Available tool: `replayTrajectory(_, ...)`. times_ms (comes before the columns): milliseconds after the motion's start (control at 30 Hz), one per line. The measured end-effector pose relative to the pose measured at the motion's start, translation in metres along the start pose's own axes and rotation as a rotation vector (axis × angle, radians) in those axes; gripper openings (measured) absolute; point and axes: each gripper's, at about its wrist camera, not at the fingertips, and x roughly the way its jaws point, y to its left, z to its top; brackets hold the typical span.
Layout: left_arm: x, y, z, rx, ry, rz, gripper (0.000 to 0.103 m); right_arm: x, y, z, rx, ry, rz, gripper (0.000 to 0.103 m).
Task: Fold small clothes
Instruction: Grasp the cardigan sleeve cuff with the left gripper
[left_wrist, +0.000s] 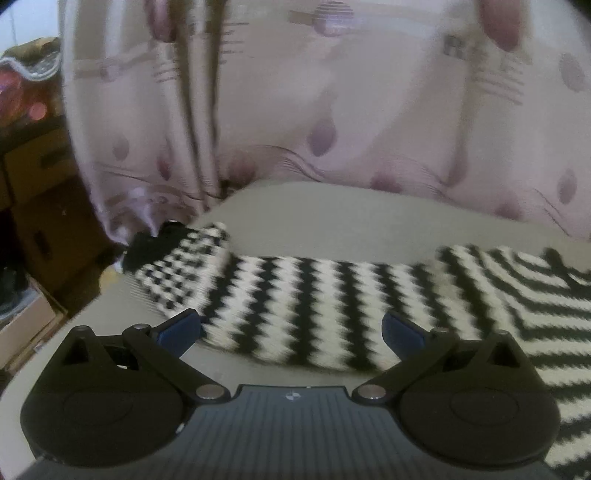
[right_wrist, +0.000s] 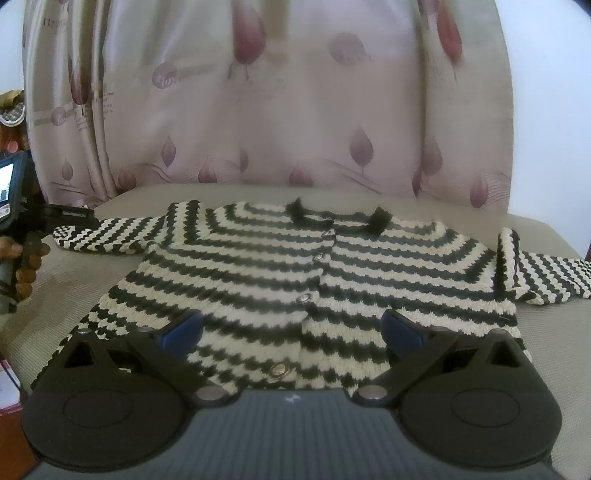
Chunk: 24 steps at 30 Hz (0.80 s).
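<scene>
I see the striped cardigan (right_wrist: 295, 280) spread flat on the beige surface (right_wrist: 554, 332), my left gripper (left_wrist: 291, 328) and right gripper (right_wrist: 291, 328) both released above it, grasping nothing.

Left wrist: we're low and close over the left sleeve (left_wrist: 280, 295) of the striped cardigan (right_wrist: 295, 280), facing the far curtain (left_wrist: 332, 122) | Right wrist: we sit back at the near hem, whole cardigan ahead, same curtain beyond | Shared: that sleeve, the grey surface (right_wrist: 554, 332), curtain; left gripper (right_wrist: 22, 221) shows at our left edge.
</scene>
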Motion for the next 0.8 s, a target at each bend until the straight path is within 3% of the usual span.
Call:
replayTrajectory(133, 0.017, 0.05, 0.007, -0.073, -0.02, 0.026, 0.102, 0.002, -0.001, 0.0, 0.008, 0.006, -0.004, 0.103)
replayTrajectory(200, 0.031, 0.08, 0.014, -0.116, -0.01, 0.042, 0.093, 0.004, -0.002, -0.001, 0.013, 0.014, -0.004, 0.103)
replayTrajectory(433, 0.088, 0.181, 0.039, -0.453, 0.057, -0.001, 0.087, 0.012, 0.001, -0.005, 0.009, 0.047, -0.012, 0.103)
replayTrajectory(533, 0.107, 0.187, 0.048, -0.431, 0.083, 0.003, 0.084, 0.015, 0.001, -0.006, 0.011, 0.06, -0.021, 0.103)
replayTrajectory(567, 0.114, 0.184, 0.051, -0.4, 0.102, -0.001, 0.077, 0.016, 0.001, -0.006, 0.013, 0.062, -0.025, 0.103)
replayTrajectory(600, 0.119, 0.181, 0.052, -0.384, 0.12, -0.01, 0.053, 0.016, 0.001, -0.006, 0.015, 0.064, -0.028, 0.103)
replayTrajectory(667, 0.121, 0.175, 0.052, -0.352, 0.126, 0.034, 0.038, 0.017, 0.0, -0.005, 0.018, 0.064, -0.033, 0.103)
replayTrajectory(700, 0.117, 0.175, 0.052, -0.359, 0.11, 0.038, 0.016, 0.017, 0.0, -0.005, 0.019, 0.064, -0.035, 0.103)
replayTrajectory(800, 0.096, 0.178, 0.051, -0.422, 0.078, 0.07, 0.012, 0.017, -0.001, -0.004, 0.026, 0.061, -0.04, 0.103)
